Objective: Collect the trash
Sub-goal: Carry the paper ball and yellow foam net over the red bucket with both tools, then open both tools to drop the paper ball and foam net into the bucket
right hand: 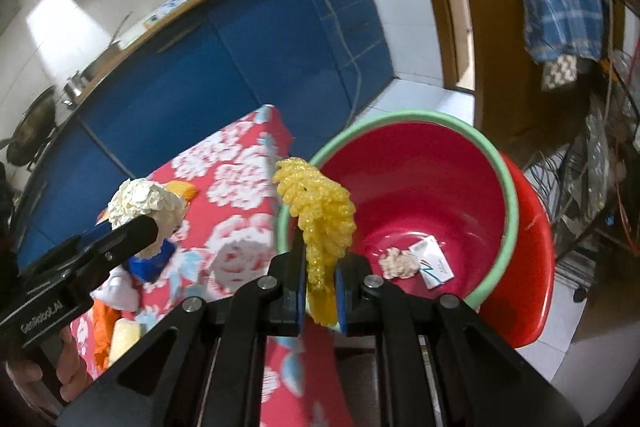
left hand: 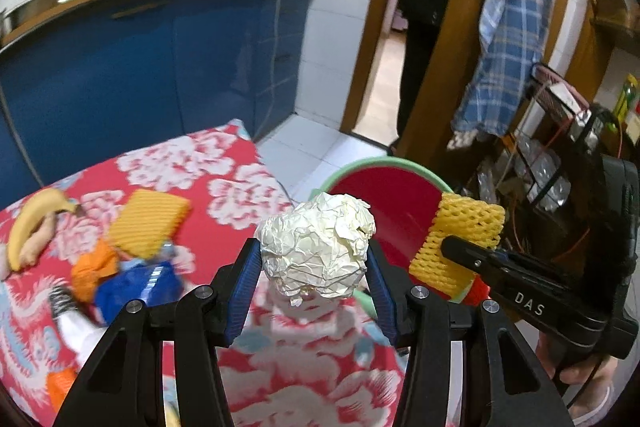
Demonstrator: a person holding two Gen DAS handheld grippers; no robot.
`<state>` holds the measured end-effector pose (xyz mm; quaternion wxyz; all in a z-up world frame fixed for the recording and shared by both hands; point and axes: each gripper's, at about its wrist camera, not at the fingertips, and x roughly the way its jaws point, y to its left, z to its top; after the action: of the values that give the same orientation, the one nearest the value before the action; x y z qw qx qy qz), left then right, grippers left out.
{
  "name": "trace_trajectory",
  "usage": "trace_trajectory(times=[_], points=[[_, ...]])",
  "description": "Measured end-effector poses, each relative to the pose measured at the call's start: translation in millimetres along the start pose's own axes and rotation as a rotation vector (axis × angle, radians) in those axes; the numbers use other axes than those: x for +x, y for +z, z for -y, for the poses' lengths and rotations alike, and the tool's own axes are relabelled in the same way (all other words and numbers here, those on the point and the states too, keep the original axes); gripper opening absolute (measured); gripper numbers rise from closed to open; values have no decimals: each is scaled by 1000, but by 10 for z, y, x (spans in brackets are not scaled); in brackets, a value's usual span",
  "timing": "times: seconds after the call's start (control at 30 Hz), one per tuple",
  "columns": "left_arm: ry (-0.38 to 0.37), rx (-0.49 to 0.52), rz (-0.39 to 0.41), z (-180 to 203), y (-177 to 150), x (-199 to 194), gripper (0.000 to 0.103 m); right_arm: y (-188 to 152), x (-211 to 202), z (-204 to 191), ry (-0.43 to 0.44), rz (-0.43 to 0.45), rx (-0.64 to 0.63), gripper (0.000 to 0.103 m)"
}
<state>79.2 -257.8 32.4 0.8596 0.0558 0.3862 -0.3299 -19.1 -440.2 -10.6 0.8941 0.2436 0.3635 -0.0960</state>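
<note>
My left gripper [left hand: 314,267] is clamped on the paper ball [left hand: 318,247], still over the tabletop [left hand: 224,195]. My right gripper [right hand: 319,291] pinches the foam net [right hand: 320,215] at the basin [right hand: 508,195] rim. I should carry each fully over the basin before releasing.
</note>
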Motion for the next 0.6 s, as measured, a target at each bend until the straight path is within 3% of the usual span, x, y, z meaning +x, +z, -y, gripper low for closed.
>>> trace_trajectory(times=[0.47, 0.6], points=[[-46, 25, -94, 337, 11, 741, 57, 6, 242, 616, -56, -39, 126, 17], [-37, 32, -115, 358, 1, 850, 63, 20, 250, 692, -63, -38, 144, 18]])
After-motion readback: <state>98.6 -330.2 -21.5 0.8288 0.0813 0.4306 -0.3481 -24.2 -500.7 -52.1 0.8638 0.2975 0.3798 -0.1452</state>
